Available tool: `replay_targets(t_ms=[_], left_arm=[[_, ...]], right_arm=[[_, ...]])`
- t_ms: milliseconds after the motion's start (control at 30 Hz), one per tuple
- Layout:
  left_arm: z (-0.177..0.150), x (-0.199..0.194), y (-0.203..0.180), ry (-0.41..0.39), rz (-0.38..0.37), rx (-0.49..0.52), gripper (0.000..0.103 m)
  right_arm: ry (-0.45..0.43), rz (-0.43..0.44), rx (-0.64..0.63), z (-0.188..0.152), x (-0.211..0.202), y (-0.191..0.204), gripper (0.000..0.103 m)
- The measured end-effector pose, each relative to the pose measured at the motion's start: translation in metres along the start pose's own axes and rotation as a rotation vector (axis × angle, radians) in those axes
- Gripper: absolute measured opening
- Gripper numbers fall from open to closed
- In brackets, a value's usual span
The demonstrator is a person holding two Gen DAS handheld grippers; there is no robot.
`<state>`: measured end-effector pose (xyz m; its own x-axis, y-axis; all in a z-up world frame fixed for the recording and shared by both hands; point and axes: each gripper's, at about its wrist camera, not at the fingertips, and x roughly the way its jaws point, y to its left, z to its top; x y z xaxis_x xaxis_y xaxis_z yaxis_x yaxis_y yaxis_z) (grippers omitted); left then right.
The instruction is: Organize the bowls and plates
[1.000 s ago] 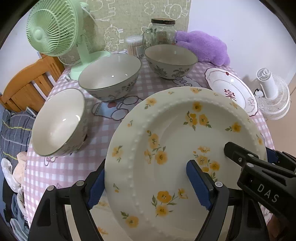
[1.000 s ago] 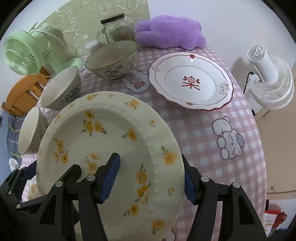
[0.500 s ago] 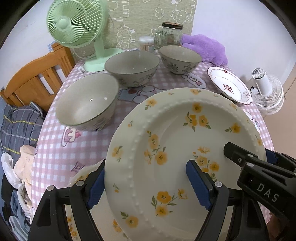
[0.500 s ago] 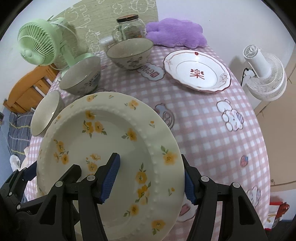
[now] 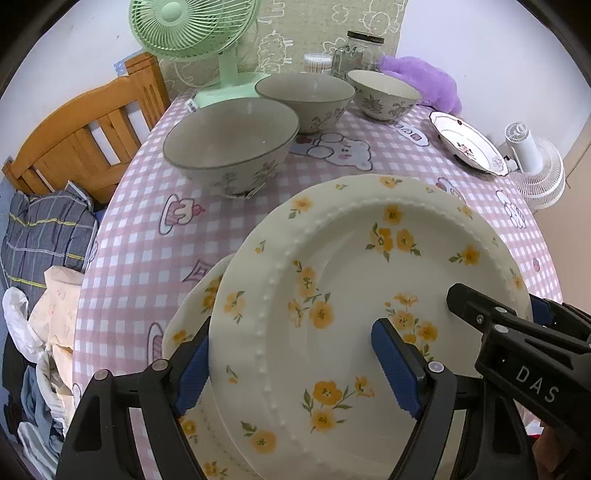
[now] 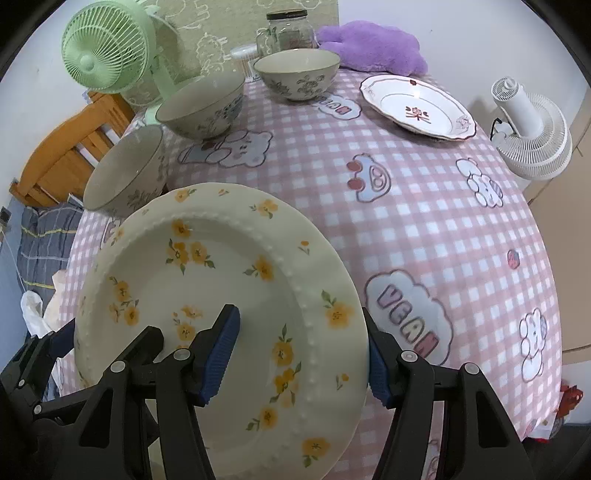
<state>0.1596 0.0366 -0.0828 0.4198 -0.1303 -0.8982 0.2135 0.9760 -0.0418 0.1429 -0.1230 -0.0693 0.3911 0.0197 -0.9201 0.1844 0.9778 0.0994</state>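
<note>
**Both grippers on the flowered plate, a second plate peeking out below**

The yellow-flowered plate [image 5: 369, 306] fills the lower right of the left wrist view, and the left gripper [image 5: 295, 365] is clamped on its near-left rim, one blue pad on top, the other tucked behind the edge. In the right wrist view the right gripper [image 6: 299, 350] clamps the same plate's right rim the same way, one finger inside the well, one outside. The plate's near edge runs off the bottom of both frames.

Under its left side, a second flowered plate [image 5: 188, 321] shows only a sliver of rim; whether the two touch is impossible to tell. How the held plate sits relative to the pink checked tablecloth [image 6: 424, 221] is hidden too.

Upper centre, three bowls line up: the near bowl [image 5: 229, 147], the middle bowl [image 5: 306, 96], the far bowl [image 5: 384, 92]. A red-trimmed plate [image 6: 417, 107] sits apart at upper right. The green fan [image 5: 192, 26] is cropped at the top.
</note>
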Motion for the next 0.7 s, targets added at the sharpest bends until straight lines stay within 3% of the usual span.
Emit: replay_targets(t_ms=[333, 700], left_arm=[[-0.021, 0.010, 0.018, 0.031, -0.044, -0.023, 0.082], [-0.029, 0.019, 0.019, 0.030, -0.023, -0.014, 0.084]], right_arm=[[0.010, -0.032, -0.010, -0.023, 0.004, 0.018, 0.066], [0.036, -0.059, -0.013, -0.033, 0.014, 0.024, 0.065]])
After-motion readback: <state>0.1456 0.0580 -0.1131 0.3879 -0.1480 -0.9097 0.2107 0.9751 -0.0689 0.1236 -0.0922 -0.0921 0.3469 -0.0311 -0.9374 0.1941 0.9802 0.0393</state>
